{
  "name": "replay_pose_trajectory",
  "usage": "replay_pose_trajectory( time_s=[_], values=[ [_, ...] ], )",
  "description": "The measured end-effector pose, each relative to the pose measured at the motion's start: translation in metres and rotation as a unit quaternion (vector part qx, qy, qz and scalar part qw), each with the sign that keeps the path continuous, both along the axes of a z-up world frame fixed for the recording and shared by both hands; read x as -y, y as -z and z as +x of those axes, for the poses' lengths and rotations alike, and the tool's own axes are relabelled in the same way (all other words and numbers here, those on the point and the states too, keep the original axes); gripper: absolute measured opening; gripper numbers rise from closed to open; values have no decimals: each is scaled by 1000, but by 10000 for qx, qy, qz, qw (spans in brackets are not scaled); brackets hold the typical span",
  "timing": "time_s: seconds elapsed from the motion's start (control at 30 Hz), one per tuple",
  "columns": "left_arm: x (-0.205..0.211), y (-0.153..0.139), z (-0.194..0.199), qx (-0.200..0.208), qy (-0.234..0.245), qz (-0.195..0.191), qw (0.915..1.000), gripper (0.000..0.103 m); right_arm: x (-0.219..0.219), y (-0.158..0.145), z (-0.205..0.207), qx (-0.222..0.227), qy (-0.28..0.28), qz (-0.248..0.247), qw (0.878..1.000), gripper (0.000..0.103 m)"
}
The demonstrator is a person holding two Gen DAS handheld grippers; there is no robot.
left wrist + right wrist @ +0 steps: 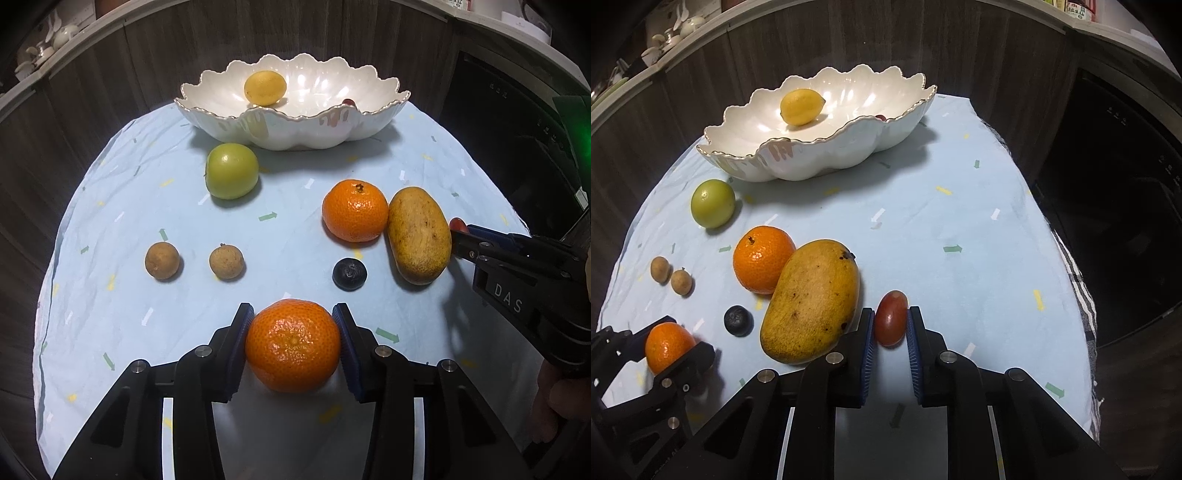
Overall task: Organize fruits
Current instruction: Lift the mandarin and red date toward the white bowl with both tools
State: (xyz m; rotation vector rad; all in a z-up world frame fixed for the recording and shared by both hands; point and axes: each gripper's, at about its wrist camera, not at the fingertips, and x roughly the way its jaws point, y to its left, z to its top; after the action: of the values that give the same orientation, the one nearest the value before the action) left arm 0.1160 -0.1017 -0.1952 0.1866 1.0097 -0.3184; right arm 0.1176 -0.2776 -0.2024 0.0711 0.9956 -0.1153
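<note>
My left tongs (293, 341) are clamped on a tangerine (293, 345) at the near edge of the desk (110, 295), one blue pad pressed to each side of the fruit, which sits on the pale blue cloth (295, 229) with its coloured arrows. My right tongs (891, 325) are narrowed right down on a small reddish oval fruit (891, 317), pads touching both flanks, just to the right of a big yellow mango (812, 299). The mango touches a second tangerine (762, 258) on its far left side. A dark round berry (738, 320) lies near the mango's lower left, apart from it. Further left I see two small brown round fruits (671, 276) just beside each other, and a green round fruit (713, 203) near the front wall of the scalloped white bowl (820, 158). The bowl stands at the far side of the desk and holds a yellow lemon (801, 106); something small and red (881, 117) peeks over its right rim, too hidden for me to tell what it is.
</note>
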Motion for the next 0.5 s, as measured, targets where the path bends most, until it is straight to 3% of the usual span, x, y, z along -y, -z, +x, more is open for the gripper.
replay_pose_trajectory(
  time_s=[0.5],
  values=[
    [-7,-19,4,218,-114,-66,9997,43,0,-17,-7,158,-12,11,9999,19]
  ],
)
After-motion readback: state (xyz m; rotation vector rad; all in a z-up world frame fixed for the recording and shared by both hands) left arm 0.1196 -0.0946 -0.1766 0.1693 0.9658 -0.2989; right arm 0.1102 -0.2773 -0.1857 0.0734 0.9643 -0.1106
